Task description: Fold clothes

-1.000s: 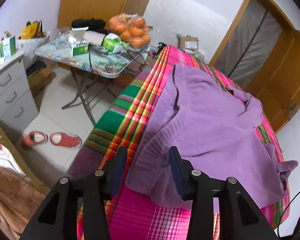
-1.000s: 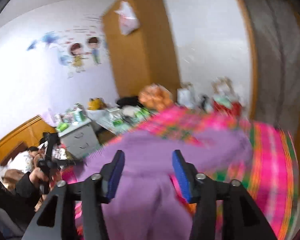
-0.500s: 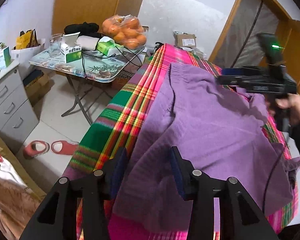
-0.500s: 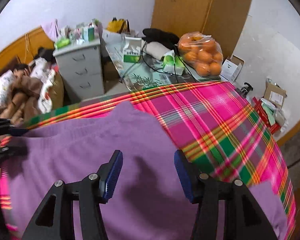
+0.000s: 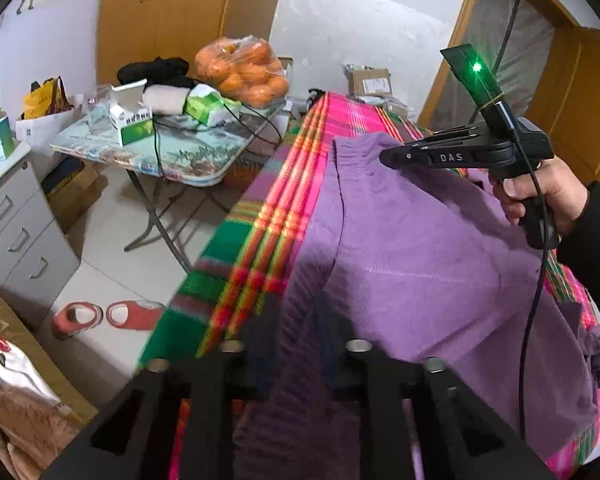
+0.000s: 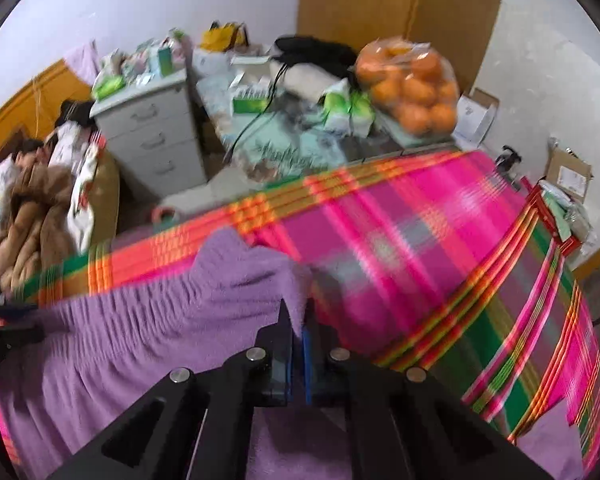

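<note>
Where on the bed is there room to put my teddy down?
Free: the pink plaid blanket beyond the purple sweater, toward the far edge, and the striped strip along the side by the folding table. That table is crowded.

free: we see bare plaid blanket [image 6: 412,240] right of the sweater [image 6: 140,336] | blocked: cluttered folding table [image 5: 172,152] far left beside the bed
</note>
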`<state>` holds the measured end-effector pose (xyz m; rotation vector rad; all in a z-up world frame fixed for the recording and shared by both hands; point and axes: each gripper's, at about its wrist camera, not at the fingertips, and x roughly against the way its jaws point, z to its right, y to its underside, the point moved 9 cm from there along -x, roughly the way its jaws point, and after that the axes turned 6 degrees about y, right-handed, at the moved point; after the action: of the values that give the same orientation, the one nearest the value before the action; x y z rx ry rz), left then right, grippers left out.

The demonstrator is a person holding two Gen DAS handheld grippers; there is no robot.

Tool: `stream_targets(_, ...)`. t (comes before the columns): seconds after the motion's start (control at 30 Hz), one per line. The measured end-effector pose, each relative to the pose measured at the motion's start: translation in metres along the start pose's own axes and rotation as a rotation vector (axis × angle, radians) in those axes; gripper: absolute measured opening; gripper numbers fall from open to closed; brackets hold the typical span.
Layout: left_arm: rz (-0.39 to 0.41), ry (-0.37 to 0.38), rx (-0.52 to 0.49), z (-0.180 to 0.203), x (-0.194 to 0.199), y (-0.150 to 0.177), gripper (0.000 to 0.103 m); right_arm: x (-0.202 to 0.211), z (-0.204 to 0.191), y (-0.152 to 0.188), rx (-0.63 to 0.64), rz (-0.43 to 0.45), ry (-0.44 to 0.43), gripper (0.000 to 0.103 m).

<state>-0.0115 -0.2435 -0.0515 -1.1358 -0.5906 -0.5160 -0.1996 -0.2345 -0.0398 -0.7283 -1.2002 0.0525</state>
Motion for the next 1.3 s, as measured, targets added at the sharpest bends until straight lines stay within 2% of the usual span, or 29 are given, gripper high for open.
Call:
stream_targets(0.27,0.016,0.019,-0.004,-0.008,-0.014,-0.028,0.006,0.002,0.024,-0.063,-0.075,0.105,0.103,0.004)
stream_targets(0.3,0.018,0.021,-0.005,-0.009,-0.015,-0.032,0.008,-0.001,0.031,-0.067,-0.090,0.106,0.122,0.005)
stream_targets(0.37,-0.017,0.013,0.057,-0.023,-0.022,-0.033,0.009,-0.025,0.040,-0.057,-0.106,0.008,0.134,0.007)
stream_targets(0.4,-0.020,0.007,0.084,-0.030,-0.021,-0.032,0.016,-0.037,0.044,-0.051,-0.114,-0.042,0.139,0.011)
stream_targets(0.47,0.013,0.026,0.109,-0.038,-0.006,-0.028,0.029,-0.045,0.043,-0.038,-0.091,-0.068,0.128,0.013)
stream_targets(0.53,0.036,0.042,0.138,-0.044,0.010,-0.019,0.049,-0.041,0.045,-0.033,-0.101,-0.048,0.104,0.021)
stream_targets(0.63,0.045,0.092,0.176,-0.044,0.023,-0.001,0.054,-0.029,0.056,-0.029,-0.165,-0.018,0.036,0.036)
stream_targets(0.77,-0.001,0.154,0.174,-0.027,0.020,0.019,0.056,-0.027,0.059,-0.021,-0.156,-0.031,0.025,0.042)
stream_targets(0.83,0.009,0.137,0.147,-0.022,0.019,0.020,0.060,-0.033,0.057,-0.015,-0.159,-0.040,0.024,0.043)
stream_targets(1.0,0.007,0.098,0.124,-0.014,0.012,0.018,0.060,-0.044,0.055,-0.013,-0.170,-0.046,0.017,0.043)
stream_targets(1.07,0.002,0.065,0.096,-0.009,0.009,0.019,0.046,-0.046,0.055,-0.015,-0.160,-0.052,0.026,0.043)
stream_targets(1.1,-0.001,0.054,0.089,-0.007,0.007,0.020,0.034,-0.046,0.054,-0.015,-0.157,-0.056,0.029,0.043)
stream_targets(1.3,0.001,0.016,0.073,-0.002,0.006,0.023,0.024,-0.045,0.055,-0.011,-0.160,-0.050,0.035,0.043)
